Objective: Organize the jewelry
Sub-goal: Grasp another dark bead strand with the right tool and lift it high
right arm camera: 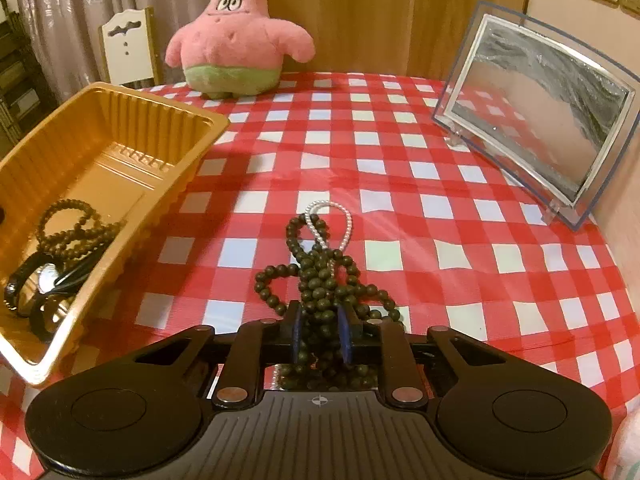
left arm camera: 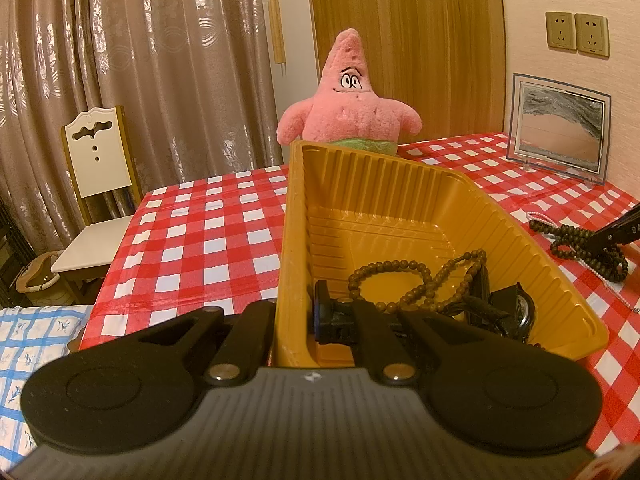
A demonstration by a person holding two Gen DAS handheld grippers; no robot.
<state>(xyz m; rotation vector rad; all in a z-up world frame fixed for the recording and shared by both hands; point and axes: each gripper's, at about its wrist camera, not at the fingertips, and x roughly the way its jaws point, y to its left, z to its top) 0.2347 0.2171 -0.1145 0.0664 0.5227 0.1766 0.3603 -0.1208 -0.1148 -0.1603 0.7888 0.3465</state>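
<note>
The right gripper (right arm camera: 320, 338) has its blue pads set on either side of a heap of dark bead strands (right arm camera: 320, 284) lying on the red-and-white checked tablecloth (right arm camera: 440, 200), and the pads look pressed against the beads. A white pearl string (right arm camera: 344, 224) is tangled through the heap and loops out on its far side. The left gripper (left arm camera: 298, 320) is clamped on the near wall of a golden plastic tray (left arm camera: 400, 184), one finger outside and one inside. The tray stands tilted, its far end raised off the cloth. In its near end lie a brown bead bracelet (left arm camera: 400, 276) and, just beside it, a dark-strapped watch (left arm camera: 516, 312). The dark beads sit on the cloth just to the right of the tray. Past the tray, at the table's far edge, sits a pink star-shaped plush toy (left arm camera: 352, 104). Toward the far right a clear-framed sand picture (right arm camera: 536, 120) stands upright. A white chair (left arm camera: 100, 168) stands before the curtains.
</note>
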